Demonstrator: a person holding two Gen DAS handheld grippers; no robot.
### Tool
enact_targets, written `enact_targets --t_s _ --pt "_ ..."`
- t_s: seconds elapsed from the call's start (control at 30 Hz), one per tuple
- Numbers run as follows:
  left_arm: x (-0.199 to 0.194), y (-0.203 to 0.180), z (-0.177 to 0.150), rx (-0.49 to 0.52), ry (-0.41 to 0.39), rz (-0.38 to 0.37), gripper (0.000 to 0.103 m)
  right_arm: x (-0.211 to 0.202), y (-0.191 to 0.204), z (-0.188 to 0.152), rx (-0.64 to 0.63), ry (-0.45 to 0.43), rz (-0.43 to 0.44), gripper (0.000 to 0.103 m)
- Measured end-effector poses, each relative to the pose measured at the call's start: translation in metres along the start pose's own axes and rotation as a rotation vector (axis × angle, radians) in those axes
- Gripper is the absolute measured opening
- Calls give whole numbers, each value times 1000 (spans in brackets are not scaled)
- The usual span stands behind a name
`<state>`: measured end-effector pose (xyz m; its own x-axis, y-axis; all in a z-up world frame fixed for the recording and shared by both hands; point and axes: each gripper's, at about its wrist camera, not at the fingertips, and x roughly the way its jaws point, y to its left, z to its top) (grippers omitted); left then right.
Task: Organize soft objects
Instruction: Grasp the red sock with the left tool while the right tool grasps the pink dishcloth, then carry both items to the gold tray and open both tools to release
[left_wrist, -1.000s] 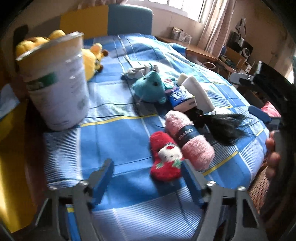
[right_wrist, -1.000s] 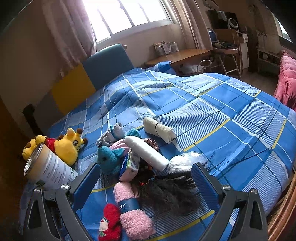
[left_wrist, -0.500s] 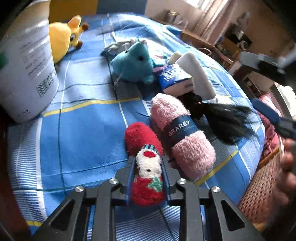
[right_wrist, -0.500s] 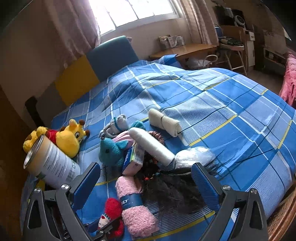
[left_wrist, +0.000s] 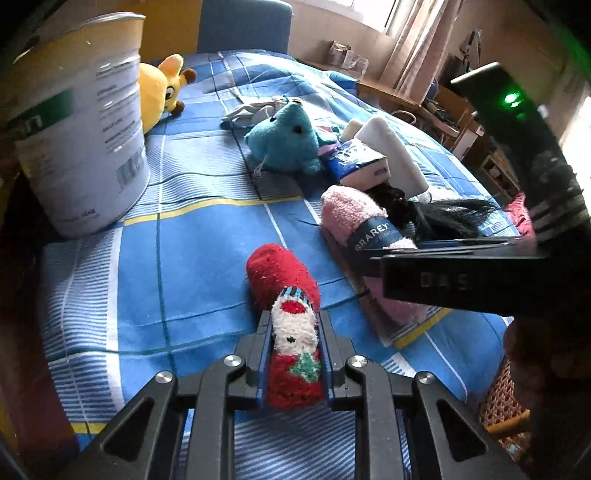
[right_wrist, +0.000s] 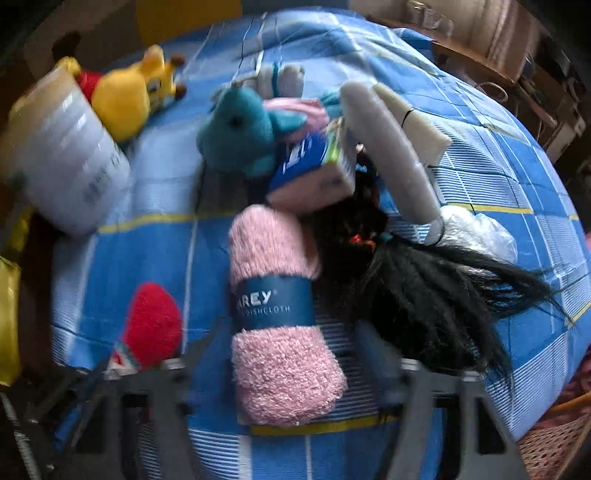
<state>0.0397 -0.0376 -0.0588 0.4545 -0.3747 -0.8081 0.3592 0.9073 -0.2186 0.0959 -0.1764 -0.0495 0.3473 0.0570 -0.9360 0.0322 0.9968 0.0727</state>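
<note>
Blue checked bedspread (left_wrist: 192, 266); curtained window (left_wrist: 410, 40), perhaps desk beyond.

On the blue plaid bedspread (left_wrist: 184, 266) in front of you lie the soft things. Nearest is a red fuzzy rolled sock (left_wrist: 290, 325) with a white Santa-like face and a green tree – it lies lengthwise, its near end pinched between blue pads. Just to its right, not touching, a pink fluffy dishcloth roll (right_wrist: 277, 314) with a dark blue paper band lies flat, parallel to the sock. Behind that, a teal plush animal (left_wrist: 288, 142) sits against a pile – a black hairpiece (right_wrist: 417, 295) spreads to the right, beside the pink roll. Far left, a yellow plush toy (left_wrist: 159, 92) lies near the headboard.
</note>
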Motion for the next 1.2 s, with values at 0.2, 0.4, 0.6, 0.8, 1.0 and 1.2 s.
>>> enact_targets --t_s 0.2,0.4,0.6,0.8,1.0,1.2 --pt "-5 5 -2 -1 2 -8 20 10 7 -2 -42 45 -18 44" --pt "-24 11 -11 -4 -25 -13 18 16 13 -5 -52 44 -33 44" --pt "-62 27 -12 -57 -97 -27 18 23 21 -8 -59 39 -43 45" --pt "-105 62 -9 -157 -178 16 18 28 25 -9 -67 39 -48 45" --pt "-127 131 -4 -346 -189 87 18 23 28 -16 -82 32 -59 45" --pt "-116 202 4 -466 -124 181 18 23 40 -21 -108 20 -76 45"
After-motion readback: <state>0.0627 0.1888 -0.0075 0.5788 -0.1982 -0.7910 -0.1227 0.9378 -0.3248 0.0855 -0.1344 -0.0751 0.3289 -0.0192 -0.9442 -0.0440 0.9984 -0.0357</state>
